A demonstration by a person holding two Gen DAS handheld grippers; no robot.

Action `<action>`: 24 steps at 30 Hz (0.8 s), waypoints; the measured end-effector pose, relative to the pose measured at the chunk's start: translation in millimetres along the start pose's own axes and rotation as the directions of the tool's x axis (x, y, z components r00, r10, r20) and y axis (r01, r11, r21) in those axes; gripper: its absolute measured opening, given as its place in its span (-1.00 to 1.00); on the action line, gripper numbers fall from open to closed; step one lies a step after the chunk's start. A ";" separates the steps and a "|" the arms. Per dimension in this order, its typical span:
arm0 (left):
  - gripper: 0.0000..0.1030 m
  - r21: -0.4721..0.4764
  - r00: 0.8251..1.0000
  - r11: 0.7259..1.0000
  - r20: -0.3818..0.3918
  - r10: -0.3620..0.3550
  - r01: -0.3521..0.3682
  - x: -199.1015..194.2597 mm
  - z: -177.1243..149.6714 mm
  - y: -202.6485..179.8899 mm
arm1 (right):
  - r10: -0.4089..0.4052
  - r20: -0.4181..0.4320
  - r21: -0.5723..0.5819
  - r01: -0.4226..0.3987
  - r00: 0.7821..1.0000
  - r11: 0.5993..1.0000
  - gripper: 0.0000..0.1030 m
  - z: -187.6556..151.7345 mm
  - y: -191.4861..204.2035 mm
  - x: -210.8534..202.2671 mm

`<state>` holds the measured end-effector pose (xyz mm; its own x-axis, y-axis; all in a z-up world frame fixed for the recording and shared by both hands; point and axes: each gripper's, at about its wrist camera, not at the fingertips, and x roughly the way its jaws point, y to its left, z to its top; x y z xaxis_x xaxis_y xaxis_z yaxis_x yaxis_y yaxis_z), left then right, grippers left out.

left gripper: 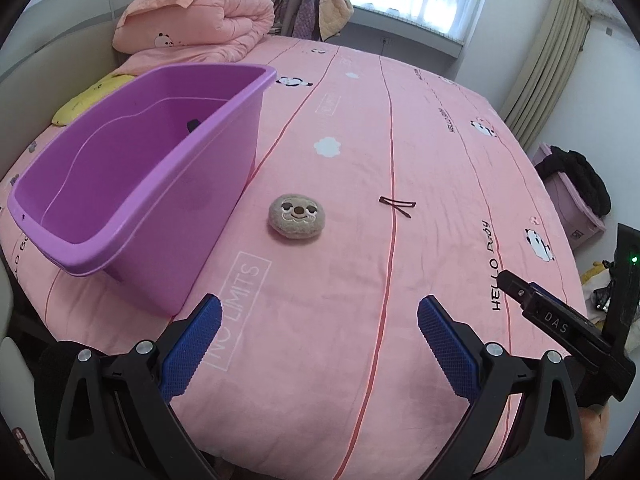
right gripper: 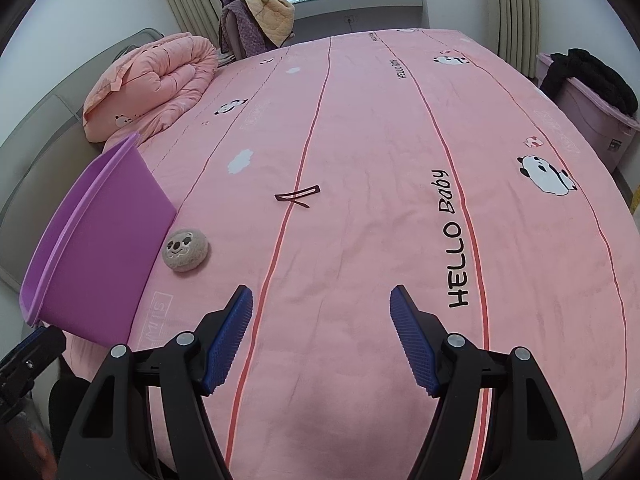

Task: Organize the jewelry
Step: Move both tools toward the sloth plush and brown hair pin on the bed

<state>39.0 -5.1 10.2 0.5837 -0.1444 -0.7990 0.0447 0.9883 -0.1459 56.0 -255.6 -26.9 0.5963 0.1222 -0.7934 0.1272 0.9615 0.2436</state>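
A purple plastic bin (left gripper: 132,184) (right gripper: 100,248) stands on the pink bed sheet at the left; a small dark item (left gripper: 193,125) lies inside it. Beside the bin rests a round beige felt piece with a sloth face (left gripper: 296,220) (right gripper: 185,250). Two thin dark hair clips (left gripper: 397,205) (right gripper: 298,196) lie crossed further out on the sheet. My left gripper (left gripper: 319,340) hovers open over the sheet, short of the felt piece, nothing between its blue pads. My right gripper (right gripper: 321,332) is open too, empty, short of the clips.
A folded pink quilt (left gripper: 192,20) (right gripper: 148,84) and a yellow pillow (left gripper: 92,96) sit at the head of the bed. A chair draped with clothes (right gripper: 256,16) stands by the window. A lilac storage box with dark clothing (right gripper: 592,96) is beside the bed's right edge.
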 end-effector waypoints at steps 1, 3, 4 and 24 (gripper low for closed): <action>0.88 0.001 1.000 1.000 -0.008 0.009 -0.009 7.3 0.5 -1.1 | 0.001 -0.002 -0.002 -0.001 1.000 1.000 0.32 1.7 -1.9 3.7; 0.88 -0.004 1.000 1.000 -0.020 0.022 -0.022 20.2 1.5 -1.9 | 0.006 -0.008 -0.006 -0.007 1.000 1.000 0.32 5.5 -4.1 12.3; 0.88 -0.008 0.999 1.000 -0.026 0.026 -0.027 27.4 2.6 -1.4 | 0.008 -0.011 -0.009 -0.008 1.000 1.000 0.32 7.0 -4.6 16.4; 0.88 -0.051 0.988 0.990 -0.087 0.127 -0.132 163.1 40.1 7.8 | 0.040 -0.083 -0.092 -0.047 0.996 0.995 0.32 57.0 1.0 128.7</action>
<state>167.0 -19.0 -97.8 0.5116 -0.0215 -0.8589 -0.0742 0.9948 -0.0691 178.1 -253.0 -97.0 0.5329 0.1801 -0.8268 0.0258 0.9732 0.2287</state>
